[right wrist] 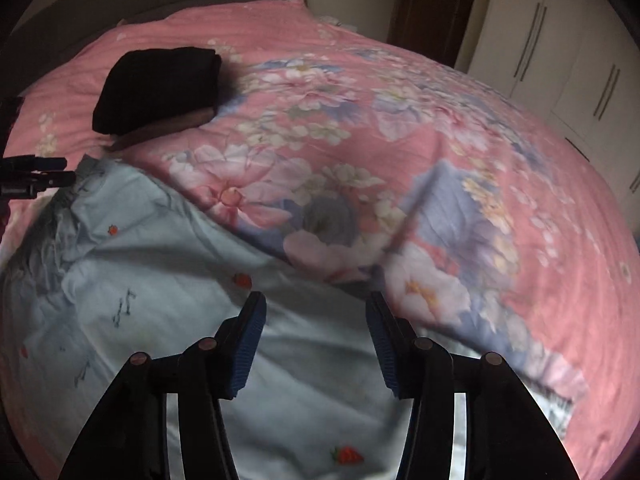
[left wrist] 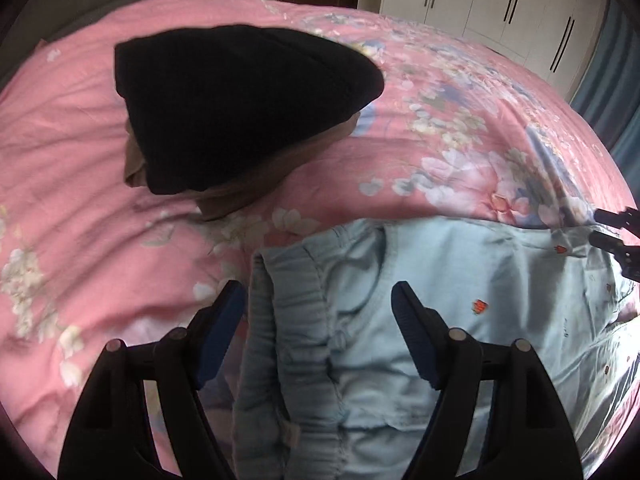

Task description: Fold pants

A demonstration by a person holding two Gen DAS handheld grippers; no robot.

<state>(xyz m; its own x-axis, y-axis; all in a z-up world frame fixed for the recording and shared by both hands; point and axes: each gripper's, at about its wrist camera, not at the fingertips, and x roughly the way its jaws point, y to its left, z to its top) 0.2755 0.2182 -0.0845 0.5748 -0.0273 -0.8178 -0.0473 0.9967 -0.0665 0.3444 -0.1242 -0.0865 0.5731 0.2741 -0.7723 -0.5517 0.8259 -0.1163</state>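
Observation:
Light blue pants (left wrist: pixel 420 340) with small red strawberry prints lie spread on the pink floral bed. My left gripper (left wrist: pixel 318 294) is open, its jaws on either side of the gathered elastic waistband (left wrist: pixel 280 320), just above it. My right gripper (right wrist: pixel 314 306) is open and empty, hovering over the far edge of the pants (right wrist: pixel 160 320). The right gripper's tips show at the right edge of the left wrist view (left wrist: pixel 616 232). The left gripper's tips show at the left edge of the right wrist view (right wrist: pixel 44 172).
A folded black garment (left wrist: pixel 240 108) lies on a folded brown one (left wrist: pixel 240 196) further up the bed, also seen in the right wrist view (right wrist: pixel 156 88). The pink floral quilt (left wrist: pixel 80 160) covers the bed. White wardrobe doors (left wrist: pixel 500 4) stand behind.

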